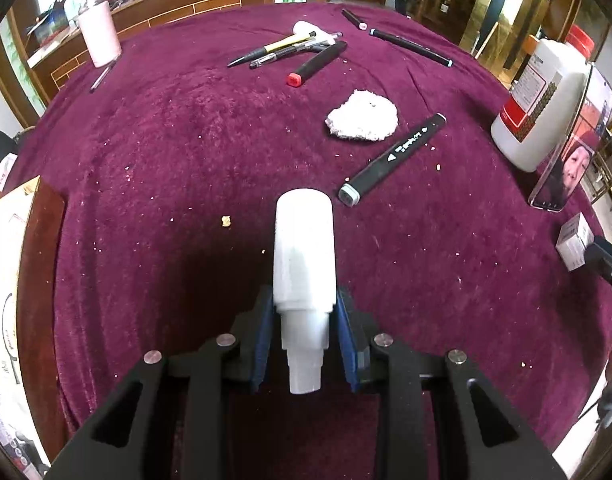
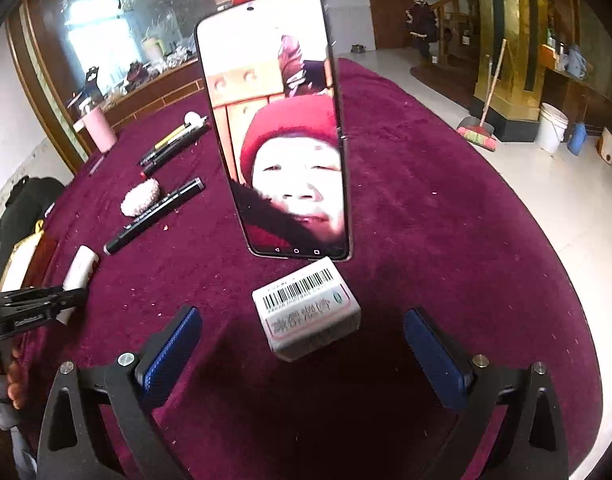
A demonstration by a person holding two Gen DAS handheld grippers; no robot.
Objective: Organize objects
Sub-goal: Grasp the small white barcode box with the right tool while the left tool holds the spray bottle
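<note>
The left hand-held gripper (image 1: 305, 344) is clenching a white bottle (image 1: 303, 256), its blue pads (image 1: 261, 344) pressing on either side of the bottle's stepped lower section. The bottle is pointing away from the camera, its rounded end hanging over the maroon cloth of the table (image 1: 165, 160). Just beyond that end, a black marker with a grey cap (image 1: 392, 160) is lying at a slant, and past it a lumpy white sponge-like wad (image 1: 362, 117) is sitting on the cloth. Farther back, a cluster of pens (image 1: 281, 50) is lying with a red-tipped black marker (image 1: 318, 63), and two more black markers (image 1: 410, 47) are resting near the far edge. A pink cup (image 1: 98, 34) is standing at the far left, and a large white jar with a red lid (image 1: 542, 100) is standing at the right.

The right hand-held gripper (image 2: 303, 356) is hanging released, its blue pads (image 2: 169, 354) spread wide on either side of a small white box with a barcode (image 2: 308, 310), touching neither side of it. The box is lying on the cloth just in front of a phone (image 2: 277, 140), which is standing upright with its screen lit and leaning against the red-lidded jar behind it. In the right wrist view the left hand-held gripper is showing at the left edge, holding the white bottle close above the cloth.
</note>
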